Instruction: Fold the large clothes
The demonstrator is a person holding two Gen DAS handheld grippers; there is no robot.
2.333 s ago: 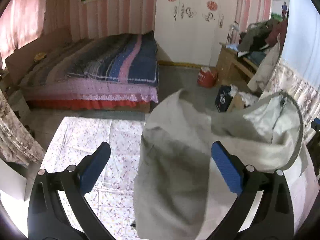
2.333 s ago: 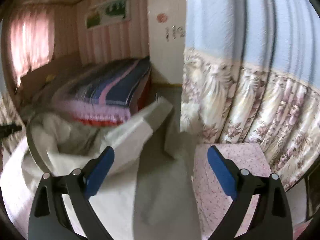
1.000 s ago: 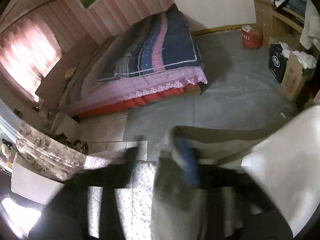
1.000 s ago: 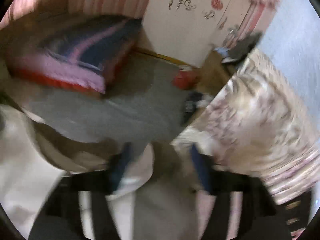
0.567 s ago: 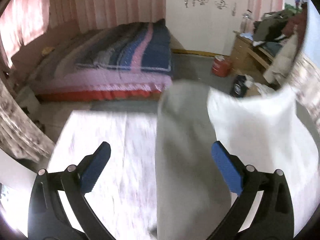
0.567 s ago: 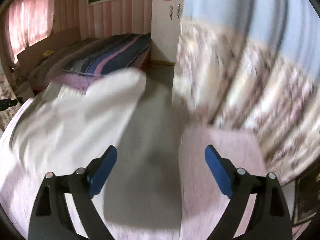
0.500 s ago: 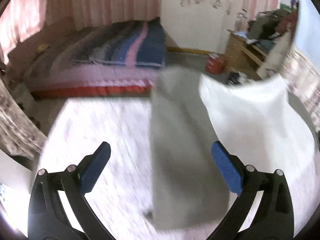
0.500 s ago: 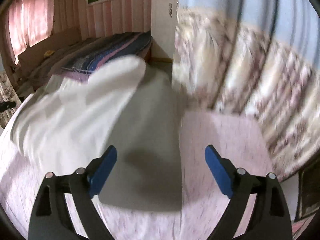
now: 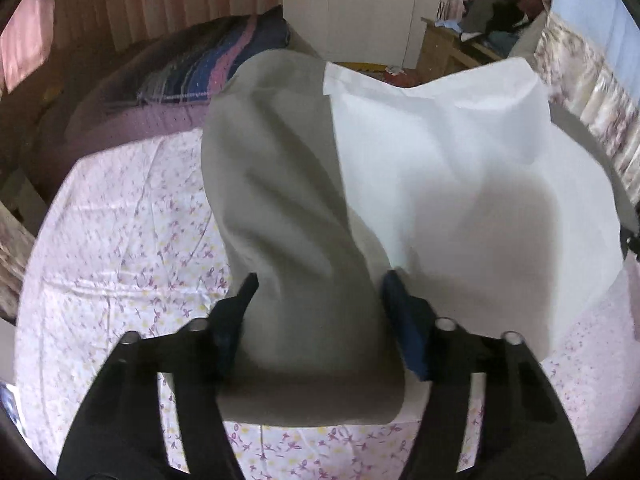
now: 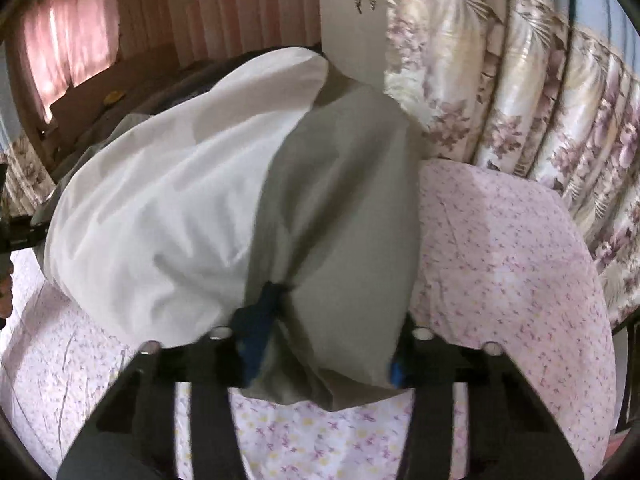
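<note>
A large garment lies billowed on a pink floral sheet, grey panels at the sides and a white middle. In the left wrist view my left gripper straddles one grey side. Its jaws are closing with the cloth filling the gap, and no squeeze shows. In the right wrist view the other grey side sits between the closing jaws of my right gripper, beside the white part. The cloth drapes over and hides the right-hand finger.
Beyond the sheet stands a bed with a striped blanket, a white wardrobe and a desk piled with clothes. A floral curtain hangs close along the right side of the sheet.
Both grippers have come down onto the garment and tilted lower. Their jaws, wide apart half a second ago, now stand much narrower around the grey side panels.
</note>
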